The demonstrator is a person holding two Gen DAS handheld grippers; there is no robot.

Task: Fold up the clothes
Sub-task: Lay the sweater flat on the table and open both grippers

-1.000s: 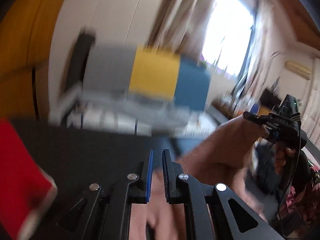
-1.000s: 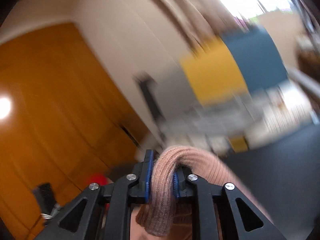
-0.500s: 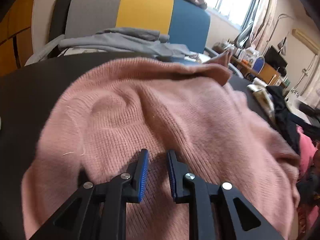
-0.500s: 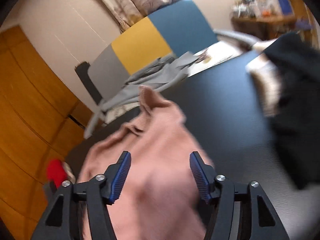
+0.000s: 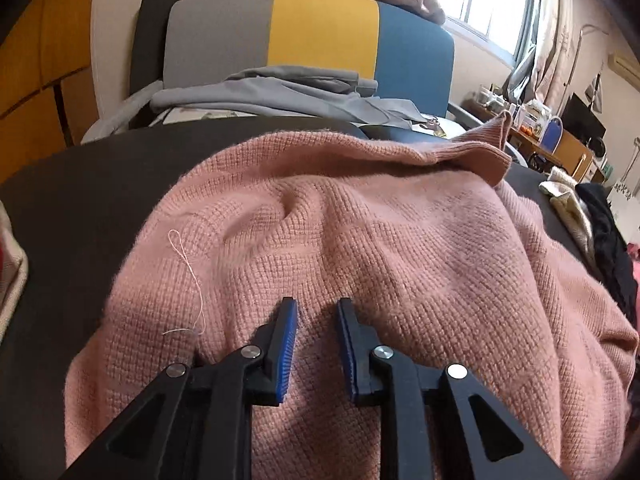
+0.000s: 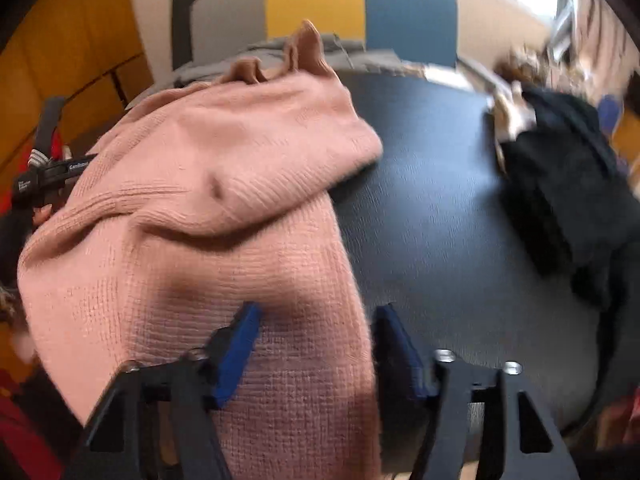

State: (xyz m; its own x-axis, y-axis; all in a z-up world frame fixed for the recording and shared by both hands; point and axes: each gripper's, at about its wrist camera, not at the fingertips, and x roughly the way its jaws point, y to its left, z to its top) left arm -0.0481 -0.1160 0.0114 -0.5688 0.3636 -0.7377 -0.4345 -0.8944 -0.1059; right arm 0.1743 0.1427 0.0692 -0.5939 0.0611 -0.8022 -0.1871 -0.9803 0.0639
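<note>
Sweater (image 5: 360,248) sprawls rumpled on the dark table (image 6: 432,208), running away ahead of both tools: left gripper (image 5: 317,312) directly over it, narrowly parted and empty, right gripper (image 6: 316,320) wide apart straddling its right-hand edge.

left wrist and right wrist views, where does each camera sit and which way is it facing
Left wrist: sits on the left gripper, looking forward over the pink knitted sweater toward the grey, yellow and blue chair back; only its own open fingers show.
Right wrist: sits on the right gripper, open over the sweater's right edge, facing the black table and dark clothes pile; the left gripper's body shows at far left.
Shared: sweater, table, chair.
</note>
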